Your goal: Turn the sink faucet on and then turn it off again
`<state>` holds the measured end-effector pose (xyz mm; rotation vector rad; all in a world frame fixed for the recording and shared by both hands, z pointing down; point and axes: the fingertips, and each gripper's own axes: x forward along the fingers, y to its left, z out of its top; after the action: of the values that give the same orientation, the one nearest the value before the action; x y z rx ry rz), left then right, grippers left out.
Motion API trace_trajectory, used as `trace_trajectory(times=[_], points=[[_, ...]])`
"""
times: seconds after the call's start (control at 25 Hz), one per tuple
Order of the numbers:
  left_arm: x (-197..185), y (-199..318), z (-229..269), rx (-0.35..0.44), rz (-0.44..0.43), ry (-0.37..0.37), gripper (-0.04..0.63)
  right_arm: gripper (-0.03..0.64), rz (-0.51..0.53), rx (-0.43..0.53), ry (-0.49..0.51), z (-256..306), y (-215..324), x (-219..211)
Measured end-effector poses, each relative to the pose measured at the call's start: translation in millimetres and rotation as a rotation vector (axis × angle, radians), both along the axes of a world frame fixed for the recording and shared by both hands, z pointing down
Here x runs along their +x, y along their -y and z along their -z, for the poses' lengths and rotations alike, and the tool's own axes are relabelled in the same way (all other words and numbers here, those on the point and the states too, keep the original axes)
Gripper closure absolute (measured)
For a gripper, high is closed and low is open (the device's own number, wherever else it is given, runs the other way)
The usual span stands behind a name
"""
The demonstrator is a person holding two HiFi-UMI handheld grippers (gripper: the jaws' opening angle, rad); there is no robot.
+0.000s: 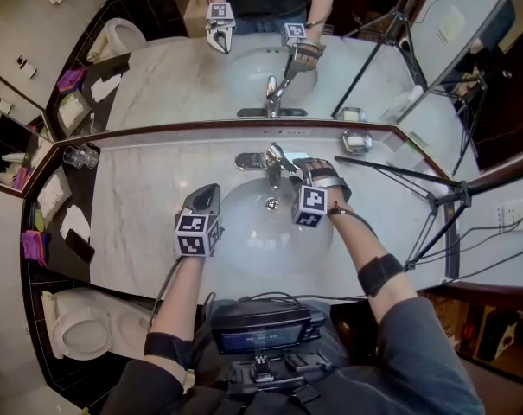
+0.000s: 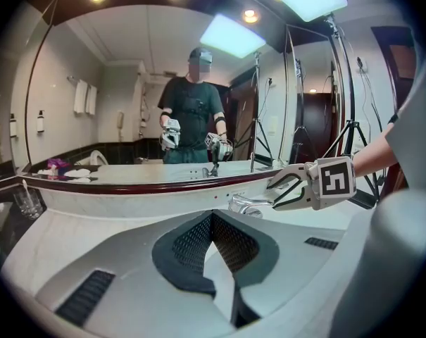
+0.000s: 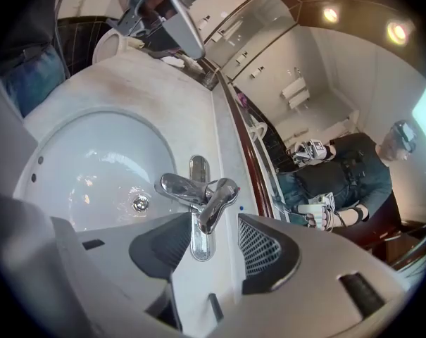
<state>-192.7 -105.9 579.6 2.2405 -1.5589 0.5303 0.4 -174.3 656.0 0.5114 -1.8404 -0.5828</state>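
Marble countertop (image 1: 140,223) runs below a wide wall mirror (image 1: 183,85), and the chrome faucet (image 1: 273,164) stands at the back edge of the white sink basin (image 1: 244,236), right under the mirror frame. Its spout (image 3: 176,187) reaches over the bowl toward the drain (image 3: 140,203), and its single lever (image 3: 217,201) angles out toward you. Whether water is running cannot be told.

Your right gripper (image 3: 214,239) is at the faucet with its jaws spread wide. The lever's tip lies in the gap between them, and neither pad presses on it. From the head view, this gripper (image 1: 294,166) points at the faucet from just to its right.

Your left gripper (image 2: 213,239) has its jaws closed together with nothing between them. It hovers over the left rim of the basin (image 1: 206,195), apart from the faucet, pointing toward the mirror.

Farther out, drinking glasses (image 1: 79,156) stand at the counter's left end, a small metal dish (image 1: 356,139) sits to the faucet's right, a tripod (image 1: 438,201) stands beyond it, and a toilet (image 1: 75,327) is at lower left.
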Motion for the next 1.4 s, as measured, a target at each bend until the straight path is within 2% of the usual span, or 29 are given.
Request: trace_trajectory(times=[0.16,0.4,0.64,0.8,0.96,1.08,1.4], points=[[4,-2,3,0.008,-0.005,-0.004,0.592,0.428,-0.074,-0.018,0.113,21,-9,6],[5,-5,8,0.017,-0.010,-0.008,0.592,0.597,-0.248,-0.056,0.352,49,-22,23],[4,-6,12,0.030,-0.008,-0.021,0.592,0.598,-0.498,-0.173,0.674,74,-34,47],[5,-7,12,0.033,-0.009,-0.030,0.592,0.600,-0.623,-0.227,0.830,79,-41,66],[4,-10,12,0.044,-0.003,-0.051,0.592,0.600,-0.706,-0.278,0.967,74,-50,78],[4,-11,13,0.052,-0.001,-0.062,0.592,0.600,-0.731,-0.299,1.011,73,-57,79],[-1,-10,14,0.063,0.020,-0.056,0.592,0.599,-0.741,-0.321,1.026,68,-62,80]])
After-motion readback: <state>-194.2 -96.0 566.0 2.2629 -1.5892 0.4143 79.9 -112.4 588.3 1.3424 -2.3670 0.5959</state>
